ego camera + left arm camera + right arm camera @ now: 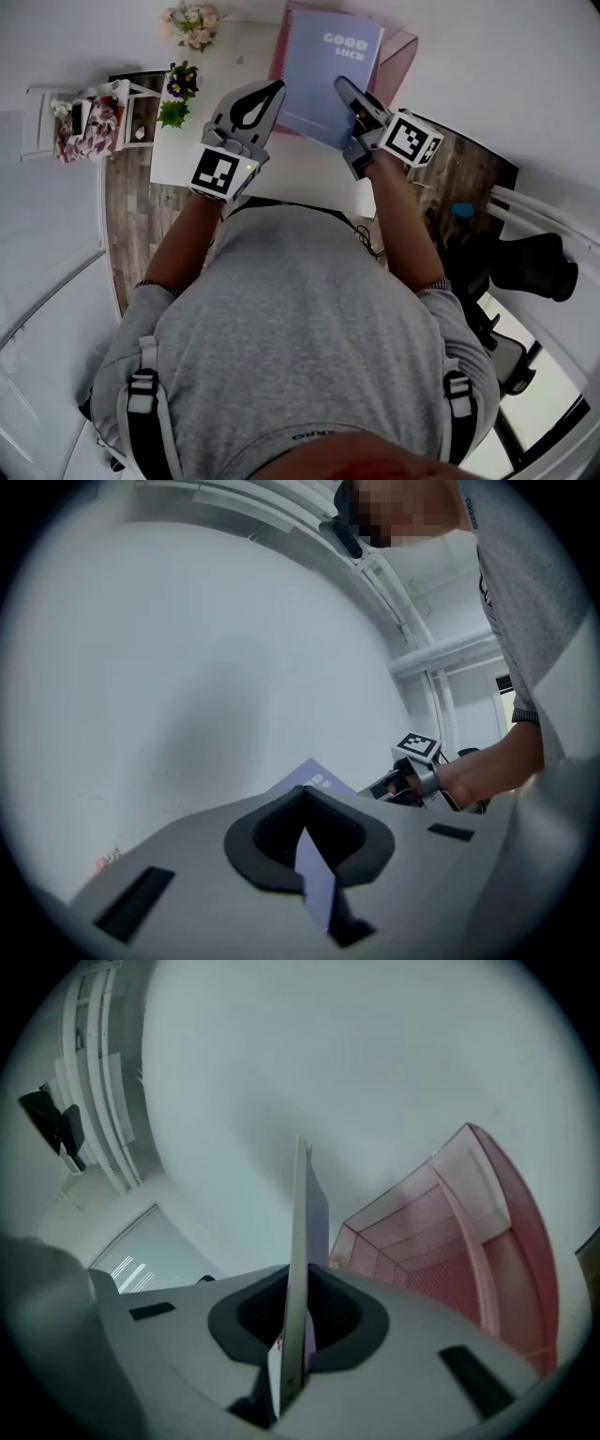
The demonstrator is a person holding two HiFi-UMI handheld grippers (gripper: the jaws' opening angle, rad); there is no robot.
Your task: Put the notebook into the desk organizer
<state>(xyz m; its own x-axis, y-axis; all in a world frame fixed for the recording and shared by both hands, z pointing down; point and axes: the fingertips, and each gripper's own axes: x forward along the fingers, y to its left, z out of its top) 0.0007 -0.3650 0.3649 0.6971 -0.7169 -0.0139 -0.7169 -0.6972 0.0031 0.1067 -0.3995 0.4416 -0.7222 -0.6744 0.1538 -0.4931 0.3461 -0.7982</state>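
Note:
A lavender notebook printed "GOOD LUCK" is held up over the far edge of the white table, just in front of the pink mesh desk organizer. My left gripper is shut on its left edge. My right gripper is shut on its right edge. In the left gripper view the notebook runs as a thin blue strip through the closed jaws of my left gripper. In the right gripper view the notebook stands edge-on in my right gripper, with the organizer just to the right.
A pink flower pot and a purple-flowered plant stand at the table's left end. A white rack holding cloth is further left. A black chair base sits on the wood floor to the right.

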